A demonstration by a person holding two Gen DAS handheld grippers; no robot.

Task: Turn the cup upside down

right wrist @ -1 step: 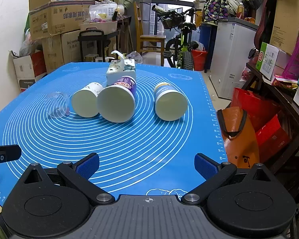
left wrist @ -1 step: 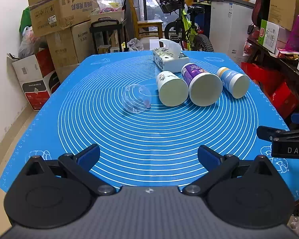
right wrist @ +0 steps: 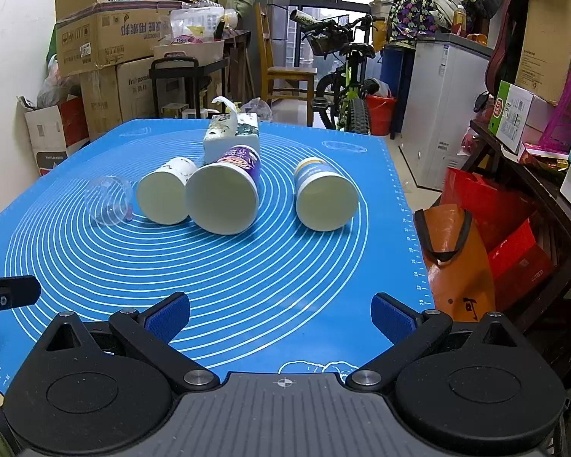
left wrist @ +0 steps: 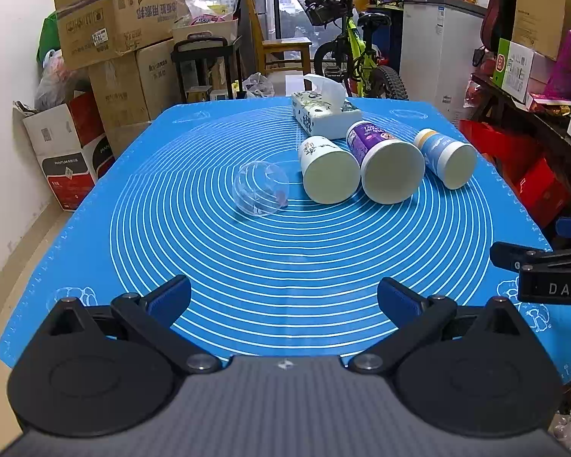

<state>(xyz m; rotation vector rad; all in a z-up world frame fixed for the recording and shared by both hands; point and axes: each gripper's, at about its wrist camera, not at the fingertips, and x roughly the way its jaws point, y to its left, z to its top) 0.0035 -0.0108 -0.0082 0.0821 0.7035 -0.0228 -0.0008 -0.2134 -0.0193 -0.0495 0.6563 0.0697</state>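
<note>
Several cups lie on their sides on the blue mat (left wrist: pixel 285 266). A clear plastic cup (left wrist: pixel 260 188) lies leftmost, also in the right wrist view (right wrist: pixel 108 200). Right of it lie a white cup (left wrist: pixel 329 175) (right wrist: pixel 167 196), a purple cup (left wrist: pixel 388 167) (right wrist: pixel 224 194) and a blue-and-yellow cup (left wrist: pixel 447 158) (right wrist: pixel 325 194), mouths toward me. My left gripper (left wrist: pixel 284 299) is open and empty, well short of the cups. My right gripper (right wrist: pixel 280 314) is open and empty, near the mat's front edge.
A tissue box (left wrist: pixel 323 114) (right wrist: pixel 232 135) stands behind the cups. The mat's right edge drops to red and orange bags (right wrist: pixel 460 259). Cardboard boxes (left wrist: pixel 114 26), a chair and a bicycle (left wrist: pixel 354 57) stand beyond the table. The right gripper shows at right (left wrist: pixel 548 278).
</note>
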